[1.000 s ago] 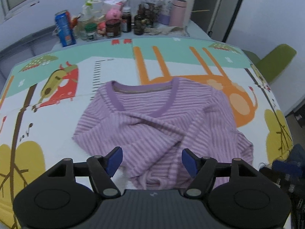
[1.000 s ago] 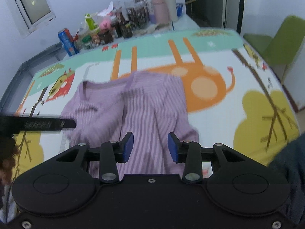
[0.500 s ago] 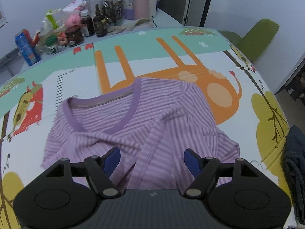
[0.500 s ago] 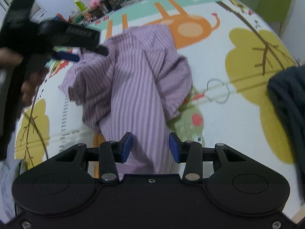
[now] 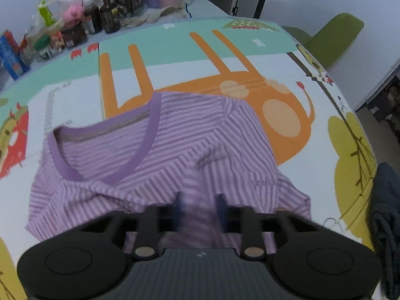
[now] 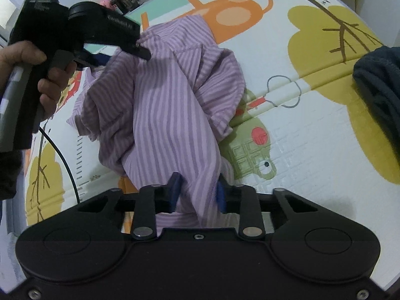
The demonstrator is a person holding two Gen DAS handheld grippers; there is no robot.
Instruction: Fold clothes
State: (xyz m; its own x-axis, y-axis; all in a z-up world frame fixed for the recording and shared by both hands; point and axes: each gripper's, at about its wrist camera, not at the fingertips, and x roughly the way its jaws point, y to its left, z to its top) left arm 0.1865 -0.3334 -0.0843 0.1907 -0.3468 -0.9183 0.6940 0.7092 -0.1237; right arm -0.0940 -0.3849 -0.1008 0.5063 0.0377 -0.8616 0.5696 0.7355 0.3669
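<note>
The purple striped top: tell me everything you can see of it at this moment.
The purple striped top is a soft knit with thin lilac and white stripes and a plain purple V-neck band. It lies rumpled on the cartoon play mat, sleeves folded across its front, neckline toward the far side. Both grippers have just been closing on fabric along its near edge: the left gripper and the right gripper each have a bunch between their pads.
</note>
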